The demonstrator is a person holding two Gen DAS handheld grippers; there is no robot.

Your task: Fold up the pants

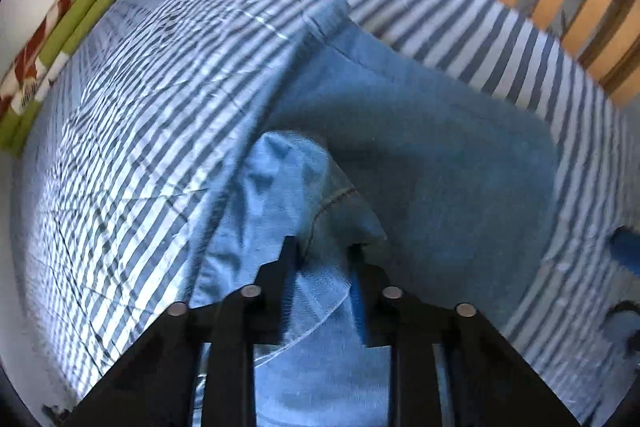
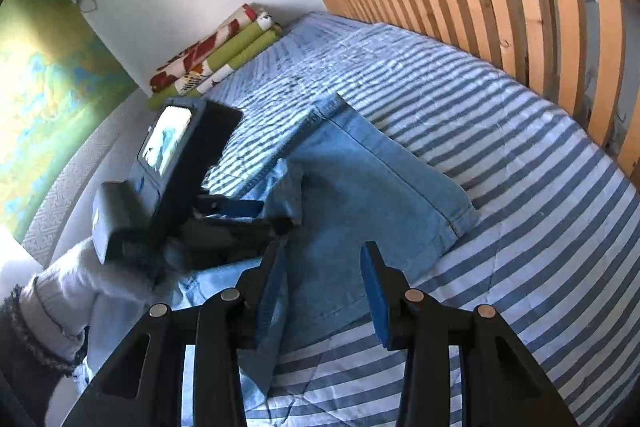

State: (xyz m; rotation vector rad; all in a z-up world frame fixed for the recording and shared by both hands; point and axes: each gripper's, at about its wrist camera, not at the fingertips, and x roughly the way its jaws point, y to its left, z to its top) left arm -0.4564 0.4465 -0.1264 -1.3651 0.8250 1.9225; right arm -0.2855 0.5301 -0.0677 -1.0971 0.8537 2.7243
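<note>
Soft, weighty denim jeans (image 2: 372,179) — left gripper (image 1: 324,251) pinching a bunched fold, right gripper (image 2: 324,267) spread wide and empty — best gripped at hems.

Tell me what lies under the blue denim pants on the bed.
The blue denim pants lie on a blue-and-white striped bedcover, which shows all around them. Whatever sits directly beneath the denim is covered. The left gripper pinches a lifted denim fold.
</note>
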